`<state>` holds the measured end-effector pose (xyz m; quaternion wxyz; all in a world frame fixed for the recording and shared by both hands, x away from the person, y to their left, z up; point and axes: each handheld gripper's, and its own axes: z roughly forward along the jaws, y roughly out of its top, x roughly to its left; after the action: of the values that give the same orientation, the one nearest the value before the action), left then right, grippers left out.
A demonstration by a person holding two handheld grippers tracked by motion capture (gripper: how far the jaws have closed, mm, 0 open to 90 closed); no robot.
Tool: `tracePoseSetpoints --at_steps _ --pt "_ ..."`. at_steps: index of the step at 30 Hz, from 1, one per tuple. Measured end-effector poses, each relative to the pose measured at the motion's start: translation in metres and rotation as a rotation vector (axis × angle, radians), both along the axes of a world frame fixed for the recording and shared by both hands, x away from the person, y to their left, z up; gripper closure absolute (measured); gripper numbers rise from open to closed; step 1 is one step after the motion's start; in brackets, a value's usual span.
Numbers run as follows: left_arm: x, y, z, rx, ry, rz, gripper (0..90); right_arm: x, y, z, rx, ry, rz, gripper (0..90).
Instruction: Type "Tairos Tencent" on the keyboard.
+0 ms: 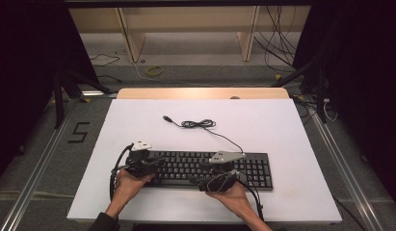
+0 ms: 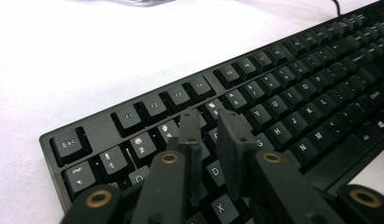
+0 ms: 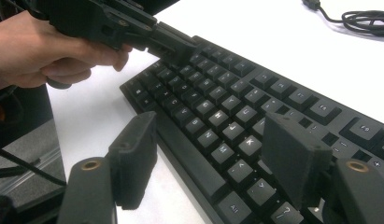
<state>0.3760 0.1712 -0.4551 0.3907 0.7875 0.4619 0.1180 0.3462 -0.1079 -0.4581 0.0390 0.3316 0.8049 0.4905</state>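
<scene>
Right tongs [image 3: 208, 154]: jaws wide apart over keyboard [image 1: 244, 168] front edge. Left tongs [image 2: 210, 135]: nearly closed, empty, over keyboard's left keys. White counter [image 1: 282, 125].

Black full-size keyboard [image 1: 210, 169], flat on white tabletop, lower centre of high view, long side across frame; its cable [image 1: 200, 124] coiled loosely just above

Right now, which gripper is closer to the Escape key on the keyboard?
Left. The left gripper hovers over the number and letter keys just beside the Escape key, at that end of the keyboard; the right gripper sits farther along, near the middle.
</scene>
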Motion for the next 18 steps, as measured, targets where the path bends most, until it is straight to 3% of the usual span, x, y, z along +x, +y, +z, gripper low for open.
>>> tracePoseSetpoints --at_steps 10,18 --pt "-0.005 0.003 0.003 -0.031 0.004 0.004 55.9 0.0 0.001 0.0 -0.006 -0.003 -0.006 40.8" --pt "-0.012 0.009 0.007 -0.06 -0.018 0.012 43.1 0.003 0.006 0.0 -0.032 0.005 -0.024 62.7"
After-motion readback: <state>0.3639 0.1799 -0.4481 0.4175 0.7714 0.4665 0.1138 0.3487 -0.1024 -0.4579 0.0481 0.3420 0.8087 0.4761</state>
